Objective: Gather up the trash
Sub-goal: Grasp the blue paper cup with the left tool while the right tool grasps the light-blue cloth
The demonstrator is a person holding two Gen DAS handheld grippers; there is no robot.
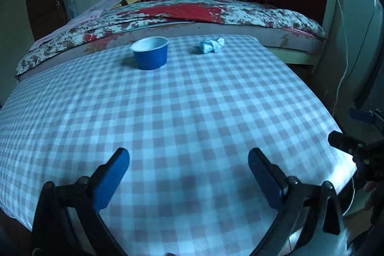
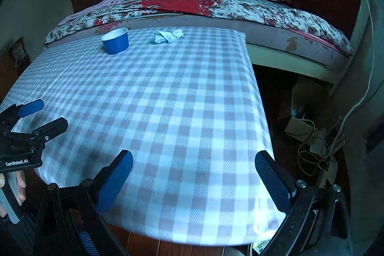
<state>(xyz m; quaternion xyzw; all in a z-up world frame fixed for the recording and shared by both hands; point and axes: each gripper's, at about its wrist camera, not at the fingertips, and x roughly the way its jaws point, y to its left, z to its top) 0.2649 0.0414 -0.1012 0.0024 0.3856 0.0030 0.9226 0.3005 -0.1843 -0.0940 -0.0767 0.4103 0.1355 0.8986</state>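
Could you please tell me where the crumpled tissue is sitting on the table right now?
In both wrist views the crumpled tissue lies near the far edge of the checked table, just right of the blue cup and apart from it, with the bed behind.

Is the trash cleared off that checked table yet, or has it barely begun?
Barely begun. Nothing looks collected: the blue paper cup and crumpled white tissue both sit at the far edge of the checked tablecloth. Nothing is in hand; the left gripper and right gripper are open and empty. Both items remain.
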